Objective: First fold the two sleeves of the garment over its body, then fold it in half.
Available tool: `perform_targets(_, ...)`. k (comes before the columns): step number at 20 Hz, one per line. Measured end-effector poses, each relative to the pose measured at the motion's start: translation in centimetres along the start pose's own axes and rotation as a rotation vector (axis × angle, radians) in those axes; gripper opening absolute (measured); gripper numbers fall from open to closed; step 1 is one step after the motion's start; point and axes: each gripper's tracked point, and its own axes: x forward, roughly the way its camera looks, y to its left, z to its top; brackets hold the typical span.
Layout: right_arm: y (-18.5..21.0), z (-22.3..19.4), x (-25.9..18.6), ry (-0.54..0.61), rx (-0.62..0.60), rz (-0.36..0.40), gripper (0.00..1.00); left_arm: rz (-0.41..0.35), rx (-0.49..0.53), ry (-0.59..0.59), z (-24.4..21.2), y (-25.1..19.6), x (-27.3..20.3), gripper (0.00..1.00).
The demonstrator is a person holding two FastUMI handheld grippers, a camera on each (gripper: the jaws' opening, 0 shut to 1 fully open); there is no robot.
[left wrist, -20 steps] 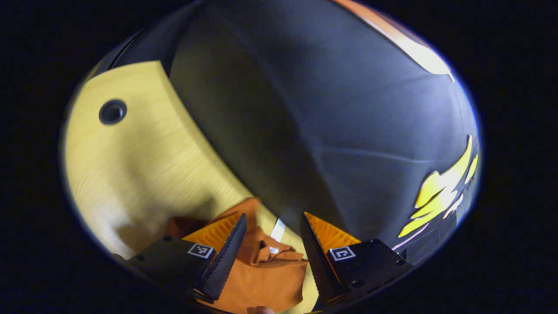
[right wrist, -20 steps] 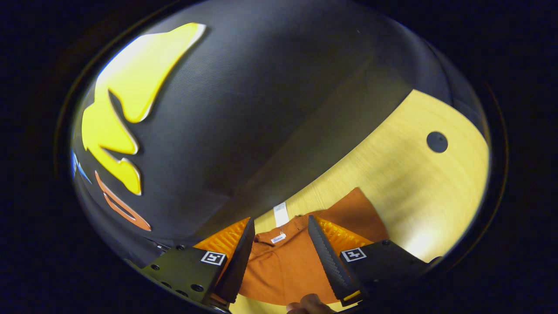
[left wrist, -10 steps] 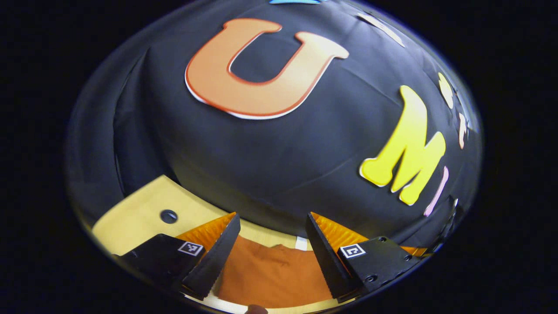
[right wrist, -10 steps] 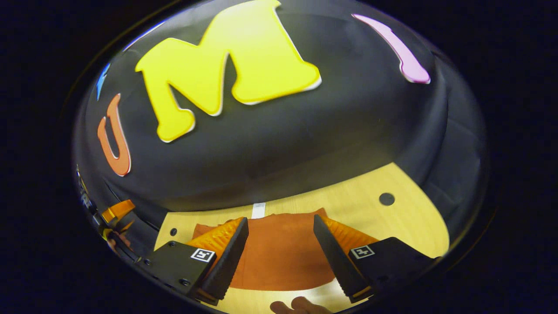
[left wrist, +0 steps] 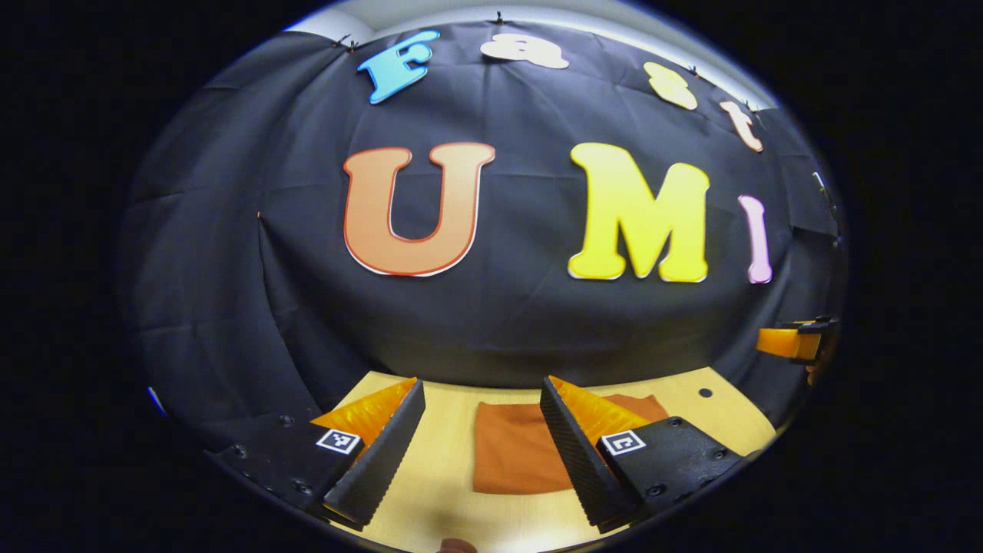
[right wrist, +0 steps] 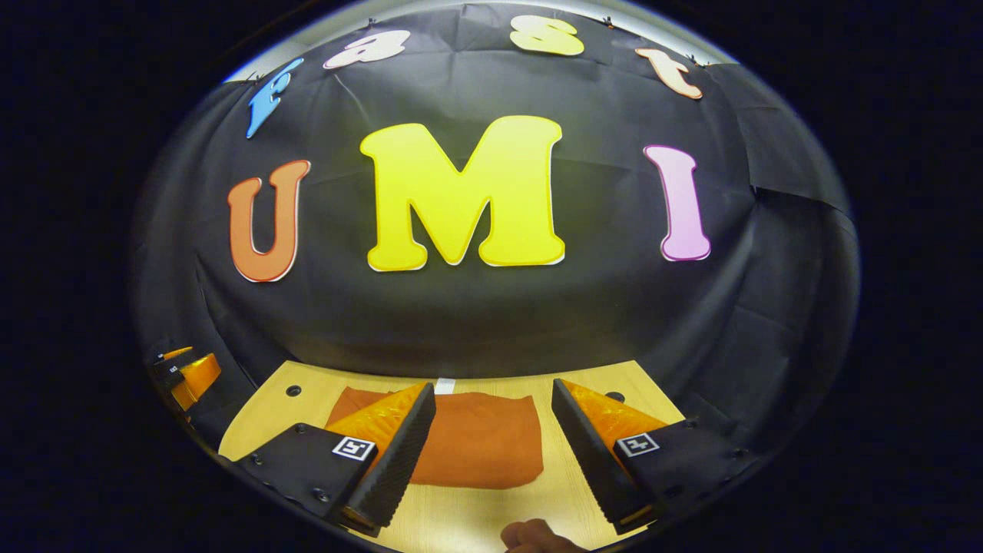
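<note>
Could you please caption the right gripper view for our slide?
Open right gripper above folded orange garment on wooden table.

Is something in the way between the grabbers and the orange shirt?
Nothing visible is. The folded orange cloth garment lies alone on the pale wooden table, with bare tabletop between it and both the open left gripper and right gripper.

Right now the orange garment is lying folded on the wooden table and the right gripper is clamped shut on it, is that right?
Not quite. The orange garment does lie folded on the wooden table, but the right gripper is not clamped on it: in the right gripper view its fingers stand wide apart above the cloth, holding nothing. The left gripper is open too.
</note>
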Motion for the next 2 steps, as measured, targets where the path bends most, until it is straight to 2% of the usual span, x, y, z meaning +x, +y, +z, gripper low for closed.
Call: perform_targets(2, -0.7, -1.5, -3.3, -0.026, 0.015, -0.025, 0.97, -0.017, -0.012, 0.017, -1.7, -1.2, -3.4, 0.98)
